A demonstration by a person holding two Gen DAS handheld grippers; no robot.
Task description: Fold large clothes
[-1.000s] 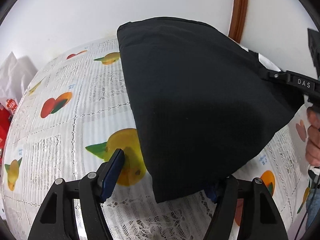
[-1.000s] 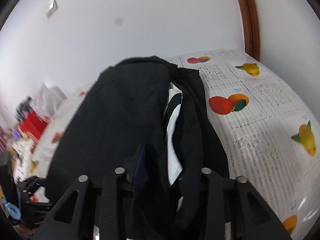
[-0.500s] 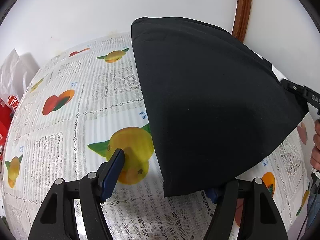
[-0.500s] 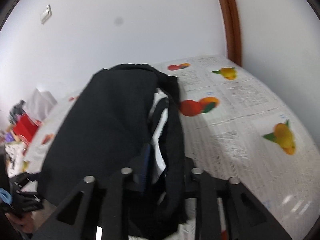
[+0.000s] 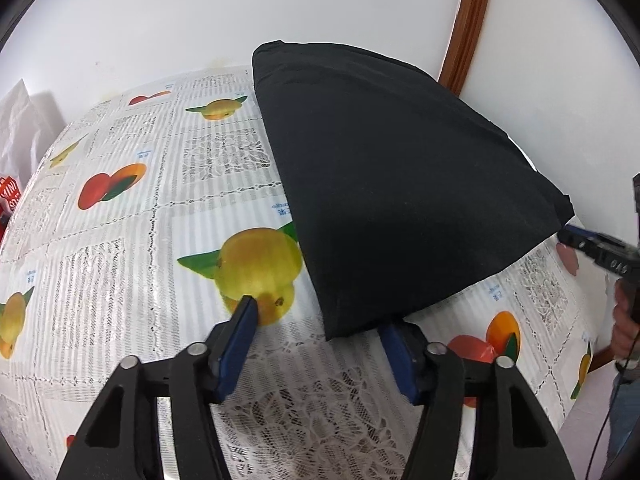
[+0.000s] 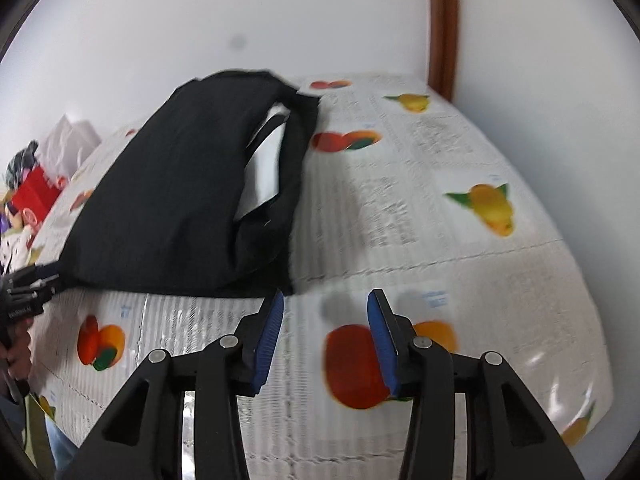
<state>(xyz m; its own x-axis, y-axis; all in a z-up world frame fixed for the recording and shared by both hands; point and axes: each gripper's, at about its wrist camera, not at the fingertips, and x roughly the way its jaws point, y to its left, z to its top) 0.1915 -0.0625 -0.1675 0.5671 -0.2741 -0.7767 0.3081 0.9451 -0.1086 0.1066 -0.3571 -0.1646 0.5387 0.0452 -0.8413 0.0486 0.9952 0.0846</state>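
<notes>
A folded black garment [image 5: 396, 184] lies on the fruit-print tablecloth [image 5: 132, 240]. In the left wrist view my left gripper [image 5: 320, 320] is open, its blue pads astride the garment's near corner, which lies just inside the right pad. My right gripper [image 5: 588, 246] shows at the right edge beside the garment's right corner. In the right wrist view the right gripper [image 6: 326, 304] is open and empty, just off the garment's near edge [image 6: 192, 200]. A white inner layer [image 6: 260, 172] shows in the fold. The left gripper [image 6: 28, 292] shows at the far left.
The table stands against a white wall with a brown wooden door frame [image 5: 468, 20]. A white bag [image 5: 16, 120] and red packaging [image 6: 34, 192] sit at the table's left end. The table edge [image 6: 576, 436] curves close on the right.
My right gripper has opened and let go of the black garment, then drawn back from it. The garment now lies flat on the table. The left gripper stayed open.
</notes>
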